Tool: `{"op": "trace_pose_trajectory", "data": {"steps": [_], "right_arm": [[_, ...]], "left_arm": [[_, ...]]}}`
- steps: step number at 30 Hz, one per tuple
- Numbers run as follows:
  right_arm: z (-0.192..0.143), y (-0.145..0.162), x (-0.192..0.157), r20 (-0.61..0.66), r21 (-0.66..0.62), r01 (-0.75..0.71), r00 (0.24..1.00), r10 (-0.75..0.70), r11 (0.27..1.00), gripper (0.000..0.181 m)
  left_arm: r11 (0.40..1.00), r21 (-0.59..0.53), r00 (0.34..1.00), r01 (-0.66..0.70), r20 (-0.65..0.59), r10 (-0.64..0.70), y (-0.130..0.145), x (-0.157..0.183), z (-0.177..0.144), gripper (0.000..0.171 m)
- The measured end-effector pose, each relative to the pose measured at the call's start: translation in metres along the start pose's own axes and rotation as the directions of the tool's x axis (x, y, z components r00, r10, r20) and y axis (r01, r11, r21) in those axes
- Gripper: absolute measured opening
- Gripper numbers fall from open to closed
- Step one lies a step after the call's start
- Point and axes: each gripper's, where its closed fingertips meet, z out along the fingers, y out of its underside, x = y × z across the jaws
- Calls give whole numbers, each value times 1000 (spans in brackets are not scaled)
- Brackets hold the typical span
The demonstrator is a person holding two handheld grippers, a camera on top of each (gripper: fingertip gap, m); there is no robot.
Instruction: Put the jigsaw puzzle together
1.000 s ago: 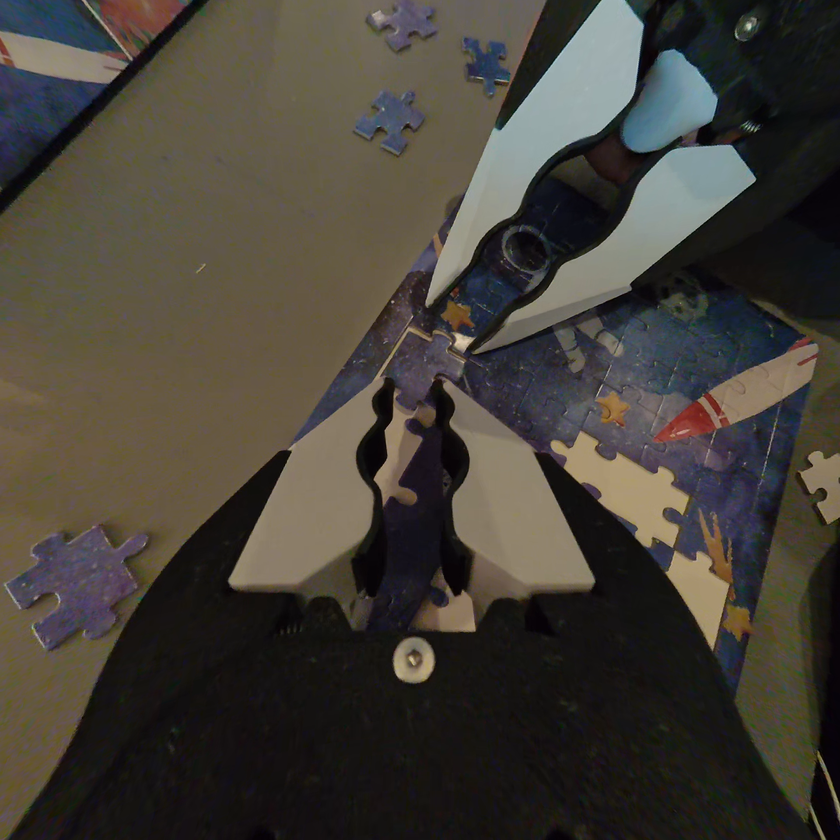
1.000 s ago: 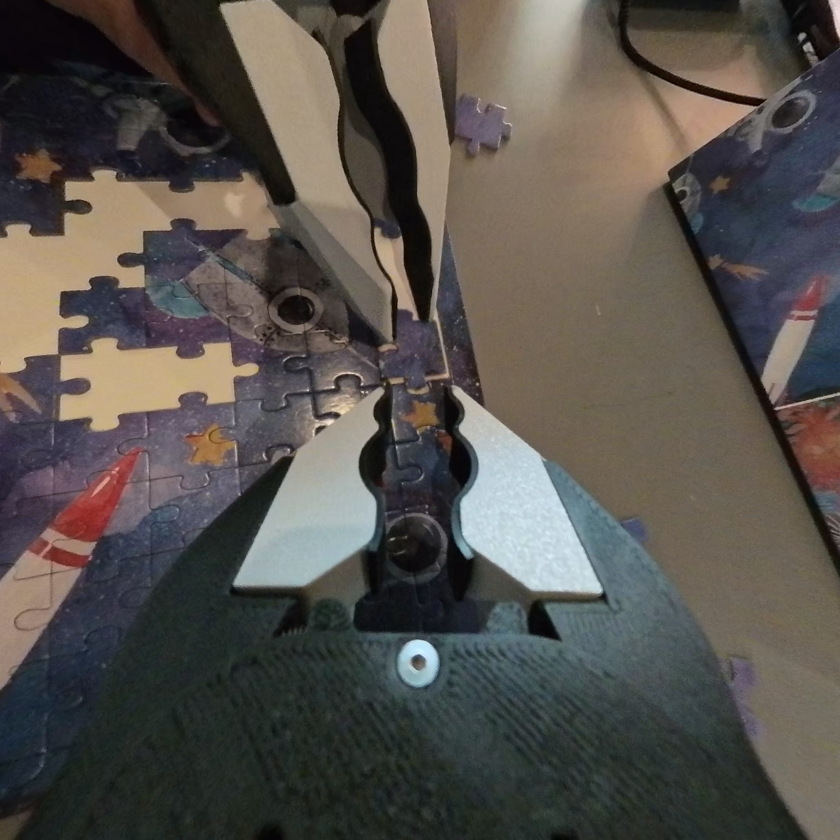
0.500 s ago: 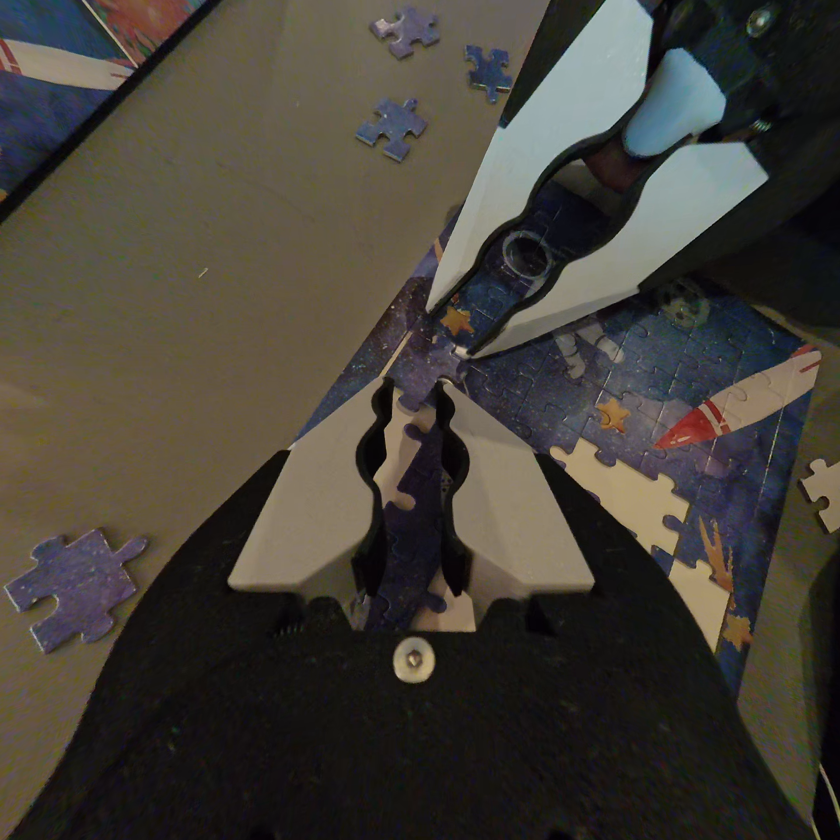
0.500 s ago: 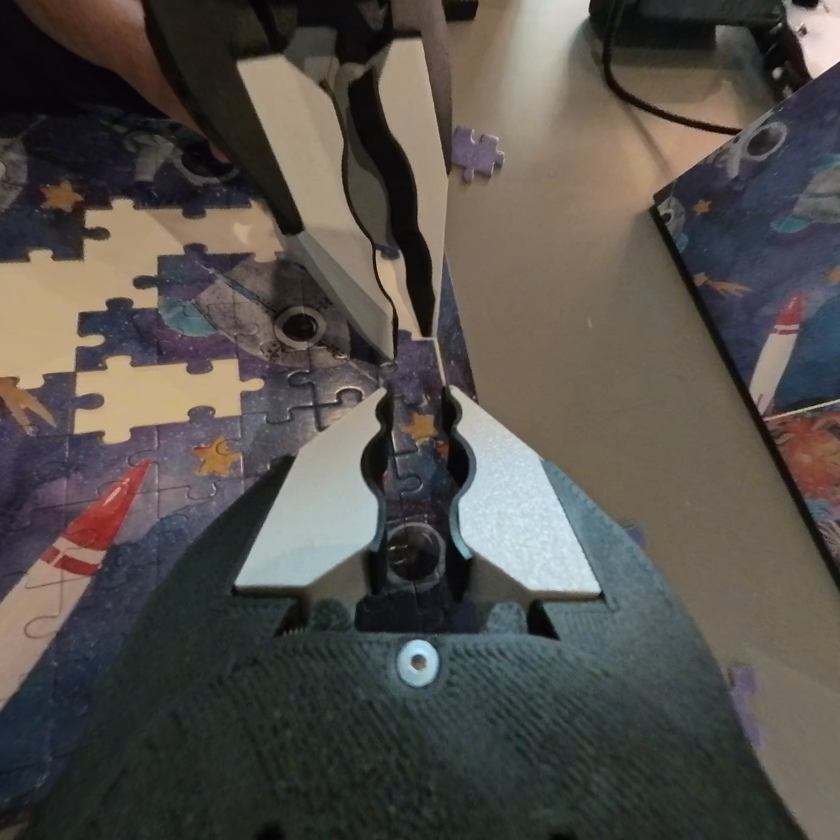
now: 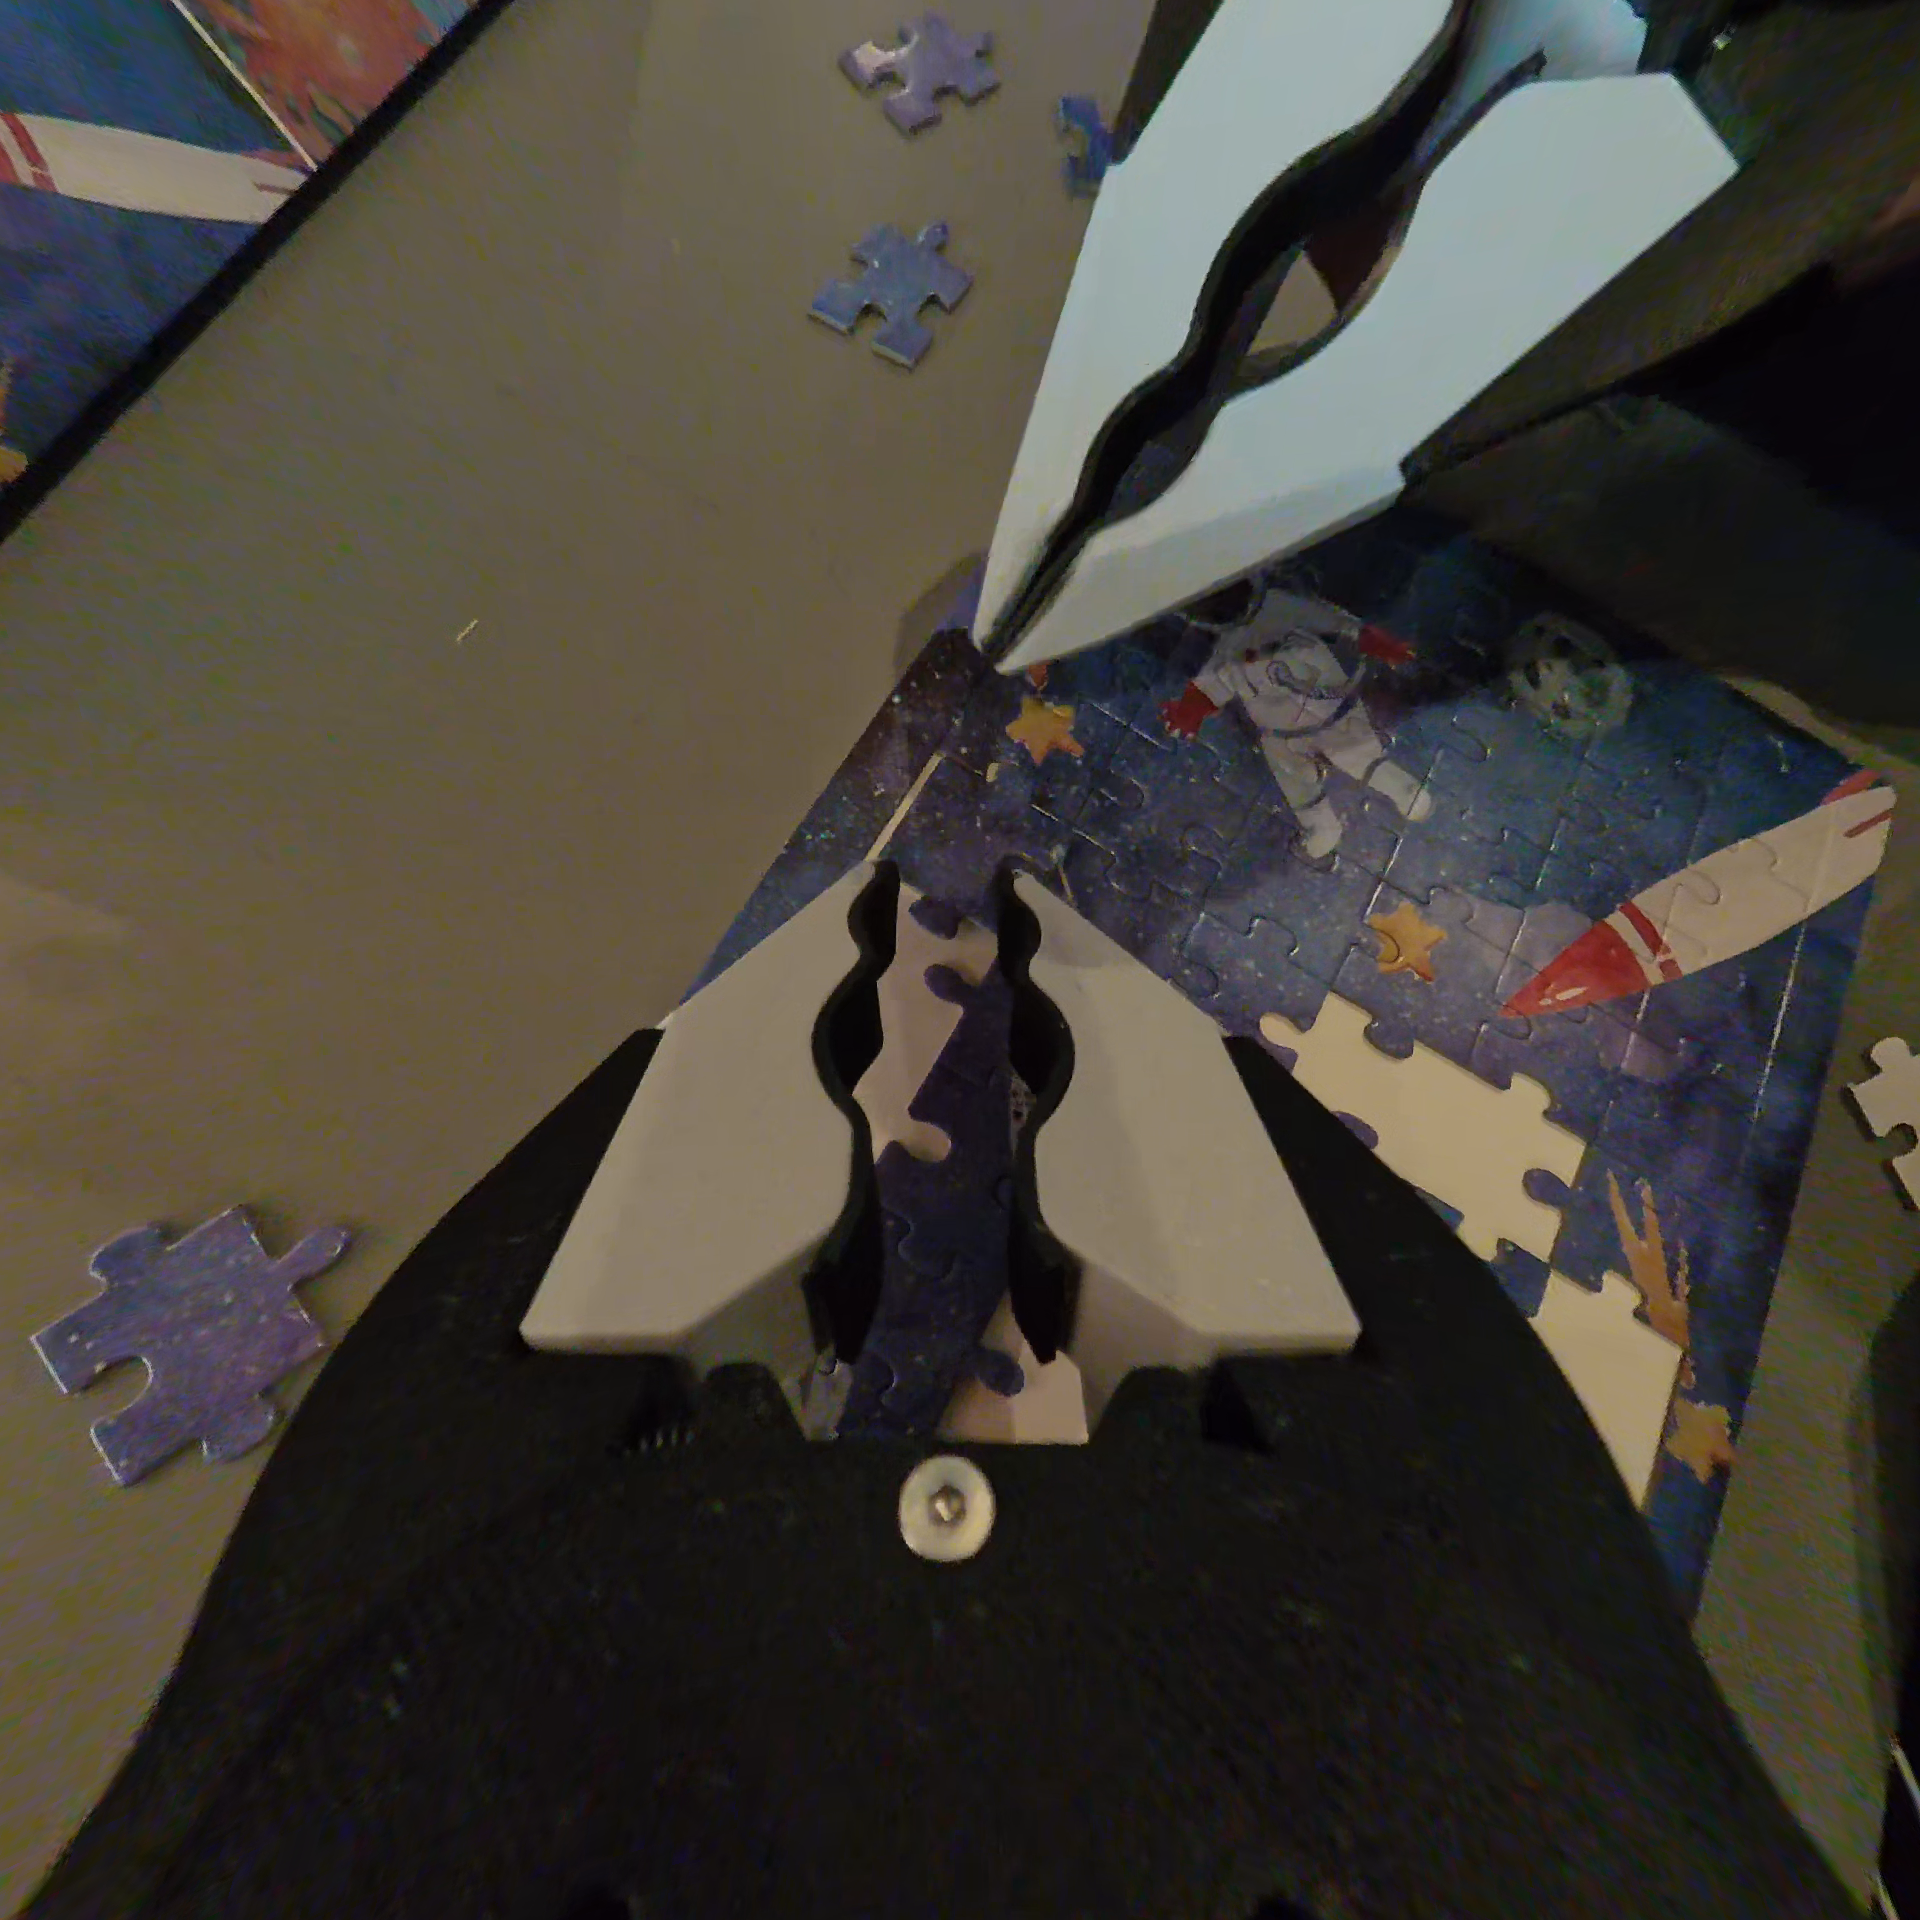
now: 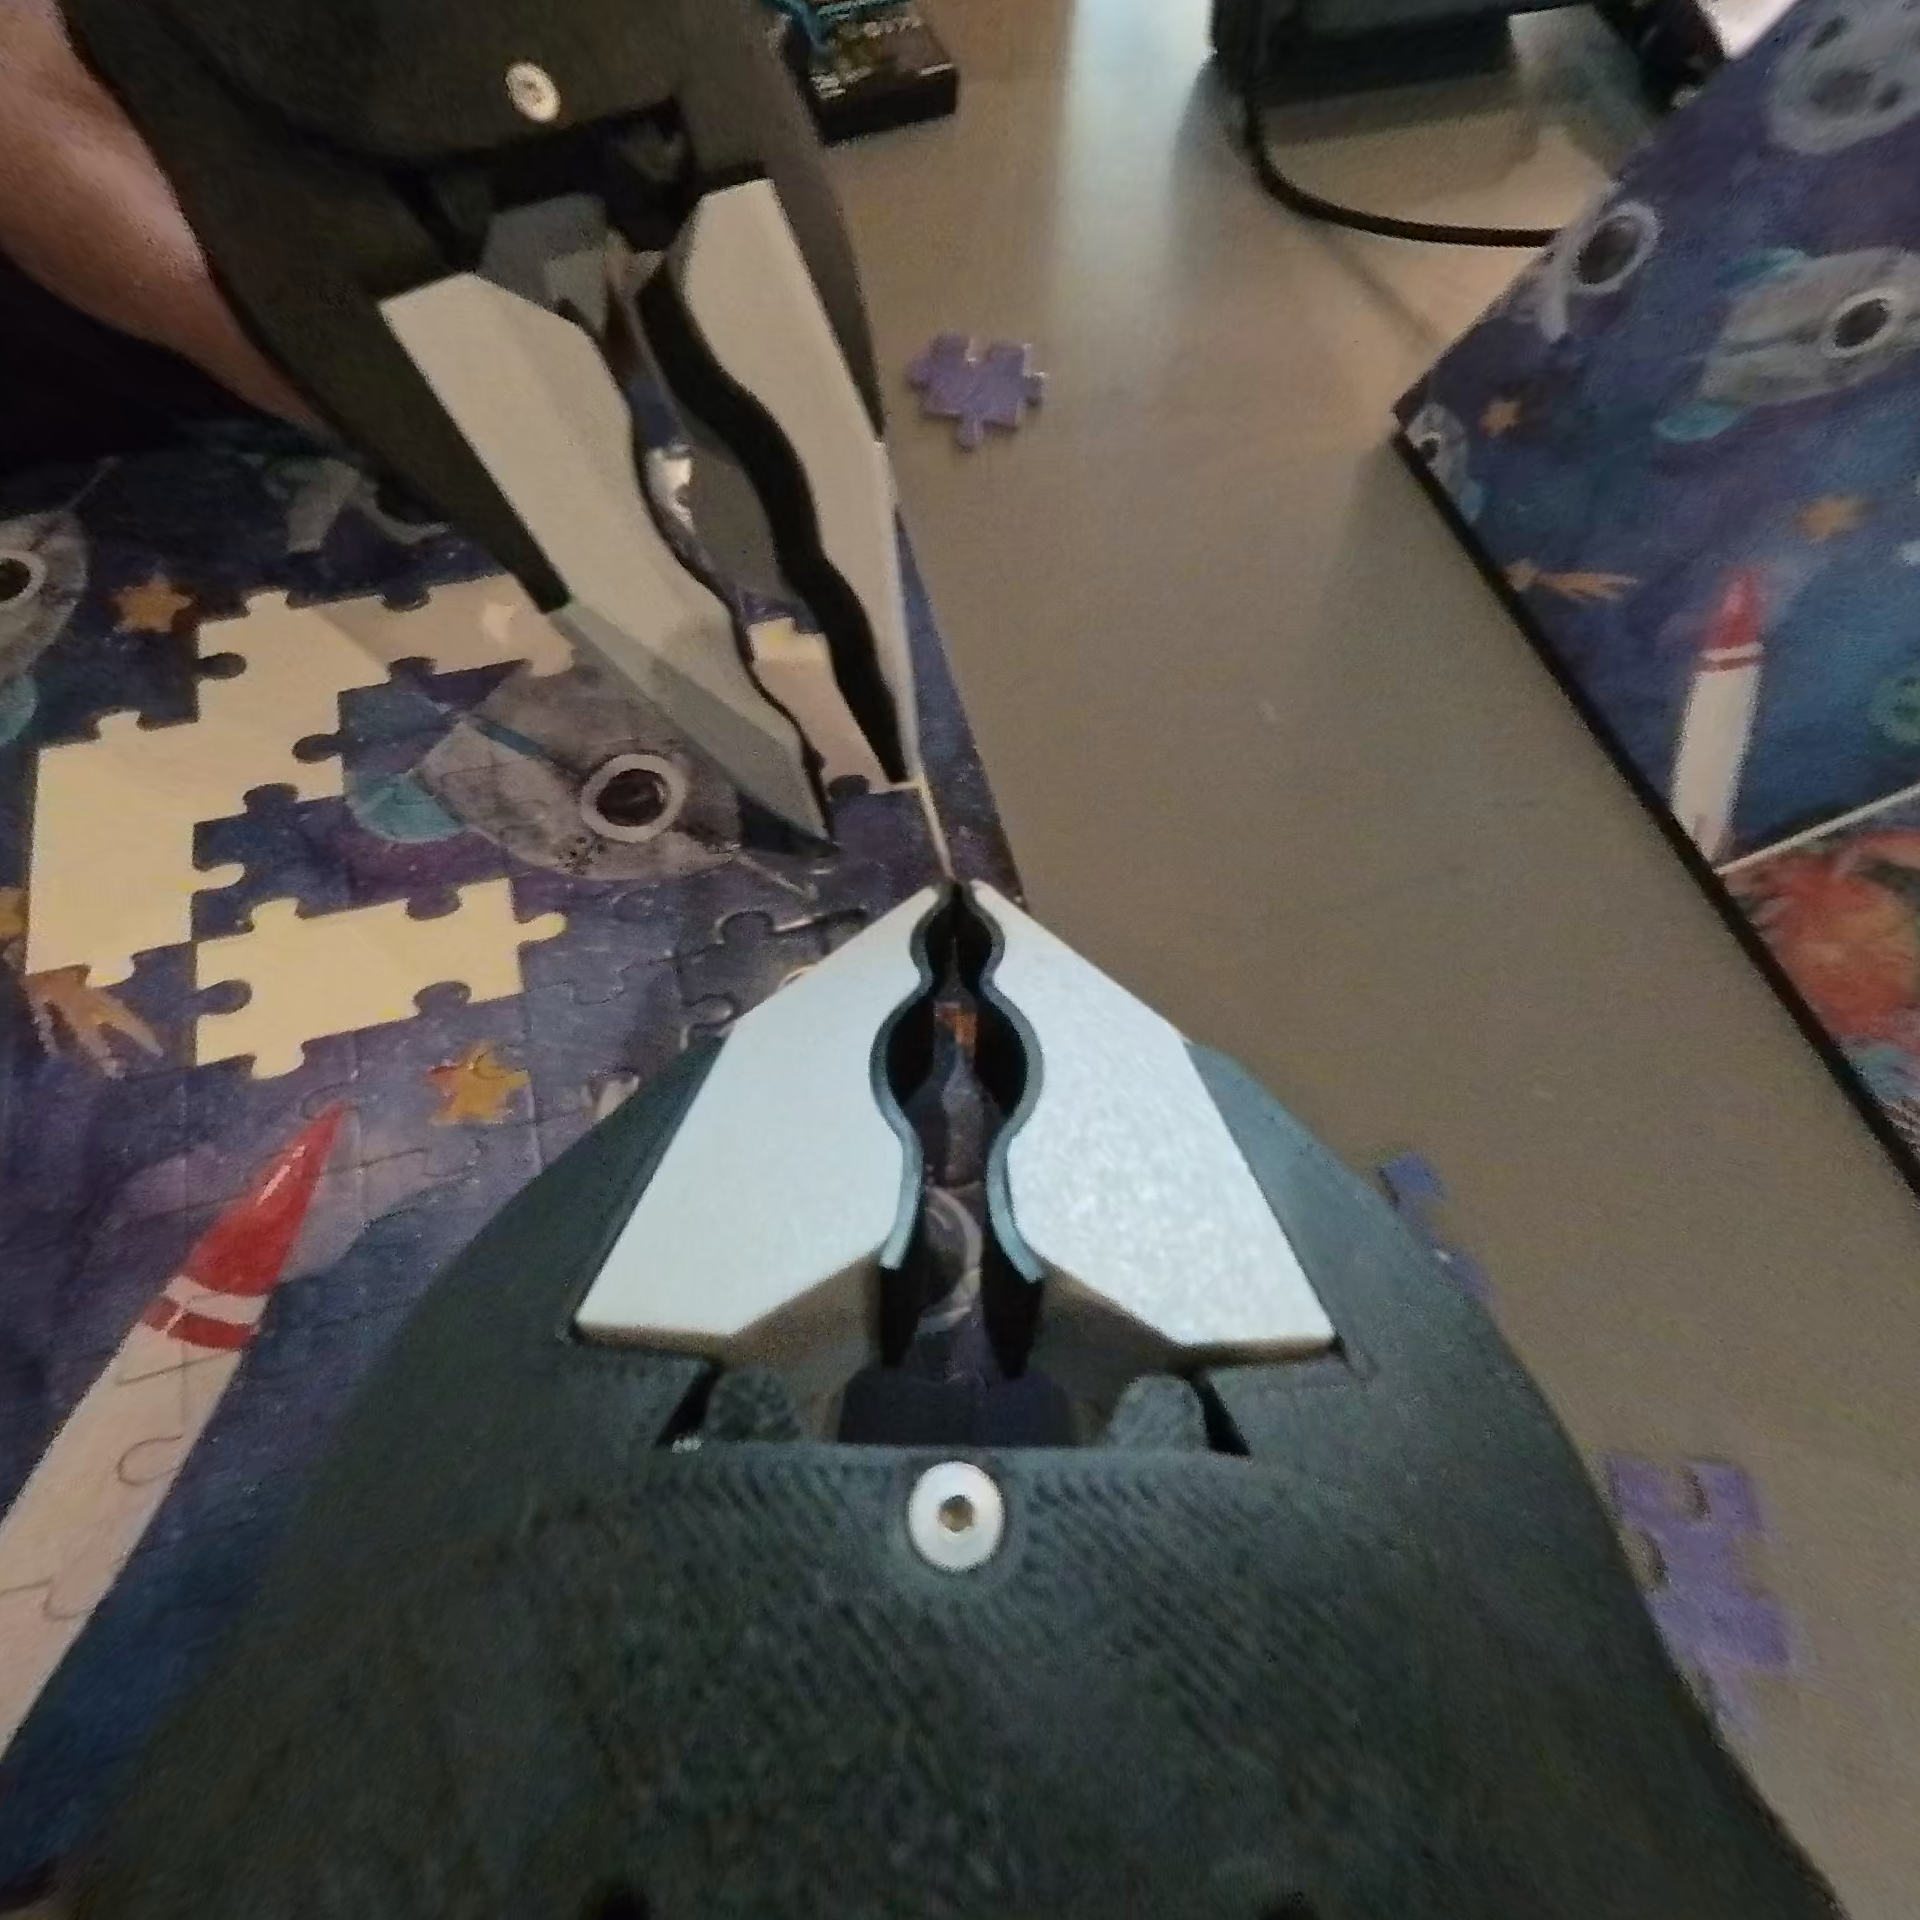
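The space-themed jigsaw puzzle (image 5: 1299,883) lies flat on the grey table, with a rocket, an astronaut and stars on it. Pale gaps (image 5: 1423,1122) show where pieces are absent; they also show in the right wrist view (image 6: 343,966). My left gripper (image 5: 948,878) is open by a narrow gap, its tips low over the puzzle's left edge. My right gripper (image 6: 961,894) is shut with nothing seen between its tips. In the left wrist view it (image 5: 997,655) points down at the puzzle's far left corner. The left gripper (image 6: 862,805) shows just beyond it in the right wrist view.
Loose blue pieces lie on the table: one near left (image 5: 197,1340), others farther off (image 5: 899,291), (image 5: 920,68). A face-down piece (image 5: 1891,1112) sits right of the puzzle. A picture board (image 6: 1714,520) and a black cable (image 6: 1351,208) lie to the right. The grippers are tip to tip, or close to it. The space-themed jigsaw puzzle (image 5: 1299,883) lies around 6 cm away from my left fingertips.
The right gripper's jaws have shut and it has drawn back from the edge piece toward the puzzle's corner. The left gripper has hardly moved.
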Motion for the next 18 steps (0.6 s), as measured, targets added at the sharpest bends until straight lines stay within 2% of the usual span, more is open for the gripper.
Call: {"op": "trace_pose_trajectory", "data": {"steps": [5, 11, 18], "right_arm": [[8, 3, -16, 54, -27, 54, 997, -53, 998, 0], [14, 10, -19, 46, -64, 94, 995, -91, 993, 0], [15, 7, -19, 30, -50, 104, 994, -103, 993, 0]], "left_arm": [[1000, 0, 1000, -3, 10, 3, 0, -1, 0, 16], [1000, 0, 1000, -15, 20, 15, -1, -1, 1, 13], [1000, 3, 999, -27, 21, 27, -2, 0, 1, 13]]}}
